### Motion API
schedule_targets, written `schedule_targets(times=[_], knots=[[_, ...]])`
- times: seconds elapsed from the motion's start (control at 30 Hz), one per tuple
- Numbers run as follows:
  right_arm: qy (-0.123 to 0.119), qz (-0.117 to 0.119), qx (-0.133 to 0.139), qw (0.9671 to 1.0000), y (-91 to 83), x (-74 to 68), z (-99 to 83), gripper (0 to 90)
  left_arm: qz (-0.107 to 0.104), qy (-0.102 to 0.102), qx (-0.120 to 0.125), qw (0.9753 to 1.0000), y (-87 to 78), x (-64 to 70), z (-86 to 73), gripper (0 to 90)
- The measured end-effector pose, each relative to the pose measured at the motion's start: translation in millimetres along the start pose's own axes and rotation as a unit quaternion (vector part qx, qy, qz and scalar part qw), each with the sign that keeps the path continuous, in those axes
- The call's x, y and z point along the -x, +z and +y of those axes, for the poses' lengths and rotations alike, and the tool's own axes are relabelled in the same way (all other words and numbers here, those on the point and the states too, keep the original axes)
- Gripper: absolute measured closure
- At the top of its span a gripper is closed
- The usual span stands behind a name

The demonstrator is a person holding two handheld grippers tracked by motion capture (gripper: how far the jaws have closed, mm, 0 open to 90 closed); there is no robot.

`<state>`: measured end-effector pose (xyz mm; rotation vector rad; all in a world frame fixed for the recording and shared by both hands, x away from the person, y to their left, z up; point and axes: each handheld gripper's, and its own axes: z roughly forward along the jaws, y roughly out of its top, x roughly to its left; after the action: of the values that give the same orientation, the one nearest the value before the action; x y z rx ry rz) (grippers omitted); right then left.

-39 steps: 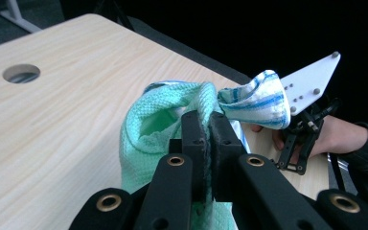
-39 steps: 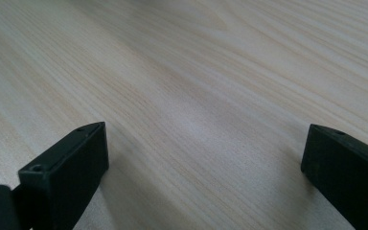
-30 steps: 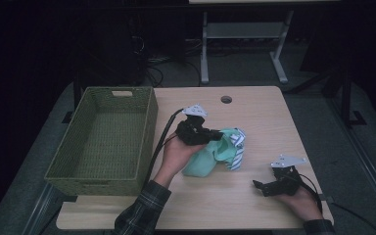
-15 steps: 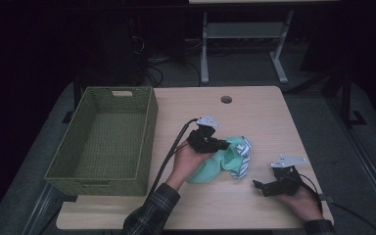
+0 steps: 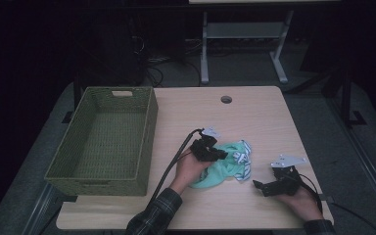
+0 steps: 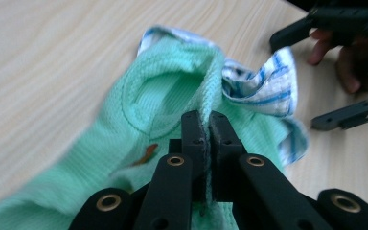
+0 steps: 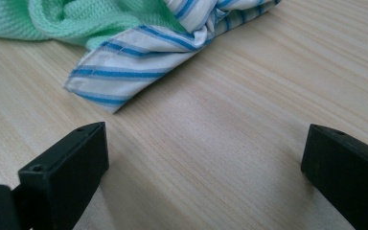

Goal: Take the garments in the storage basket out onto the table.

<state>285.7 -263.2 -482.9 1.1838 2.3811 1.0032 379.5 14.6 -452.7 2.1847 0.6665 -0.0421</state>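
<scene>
A mint-green knit garment (image 5: 220, 169) with a blue-and-white striped collar (image 5: 241, 155) lies crumpled on the wooden table (image 5: 254, 117), right of centre. My left gripper (image 5: 219, 154) is shut on a raised fold of the green fabric (image 6: 163, 91), its jaws pressed together at the tips (image 6: 207, 117). The striped collar (image 6: 263, 88) bunches just beyond them. My right gripper (image 5: 257, 186) rests low on the table to the garment's right, held by a hand, jaws wide open. Between those jaws (image 7: 203, 158) is bare wood, and the collar's corner (image 7: 124, 67) lies a little ahead.
A green woven basket (image 5: 149, 132) stands on the table's left side with nothing in it. A round cable hole (image 5: 226, 99) sits near the far edge. A cable (image 5: 174, 161) trails from the left gripper toward the near edge. Desk legs stand on the floor beyond.
My left gripper has moved right and toward the near edge, dragging the green garment with it. The right gripper has stayed in place, still open.
</scene>
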Motion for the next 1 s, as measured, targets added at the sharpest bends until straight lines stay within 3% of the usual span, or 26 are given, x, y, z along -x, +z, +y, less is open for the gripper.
schedule_targets(times=[0.2,0.3,0.33,0.47,0.6,0.8,1.0], knots=[[0.000,0.000,0.000,1.0000,0.0,0.0,0.0,2.0,0.006,0.006,-0.016,0.9998,8.3,-0.7,-6.3,85.5],[0.000,0.000,0.000,1.0000,0.0,0.0,0.0,2.0,0.005,0.009,-0.018,0.9998,7.9,-0.2,-6.0,80.3],[0.000,0.000,0.000,1.0000,0.0,0.0,0.0,2.1,0.006,0.015,-0.015,0.9998,3.8,1.7,-4.2,73.0],[0.000,0.000,0.000,1.0000,0.0,0.0,0.0,2.0,0.009,0.030,-0.013,0.9994,-10.7,6.3,-0.1,61.4],[-0.002,-0.001,0.001,1.0000,0.1,0.3,0.0,2.0,0.012,0.030,0.000,0.9995,-23.2,8.3,3.1,57.7],[0.000,0.000,0.000,1.0000,0.0,0.0,0.0,2.0,0.020,0.029,0.007,0.9993,-49.2,7.3,-0.1,67.6],[0.000,0.000,0.000,1.0000,0.0,0.0,0.0,2.0,0.030,0.019,0.017,0.9992,-79.0,5.2,-27.0,87.8]])
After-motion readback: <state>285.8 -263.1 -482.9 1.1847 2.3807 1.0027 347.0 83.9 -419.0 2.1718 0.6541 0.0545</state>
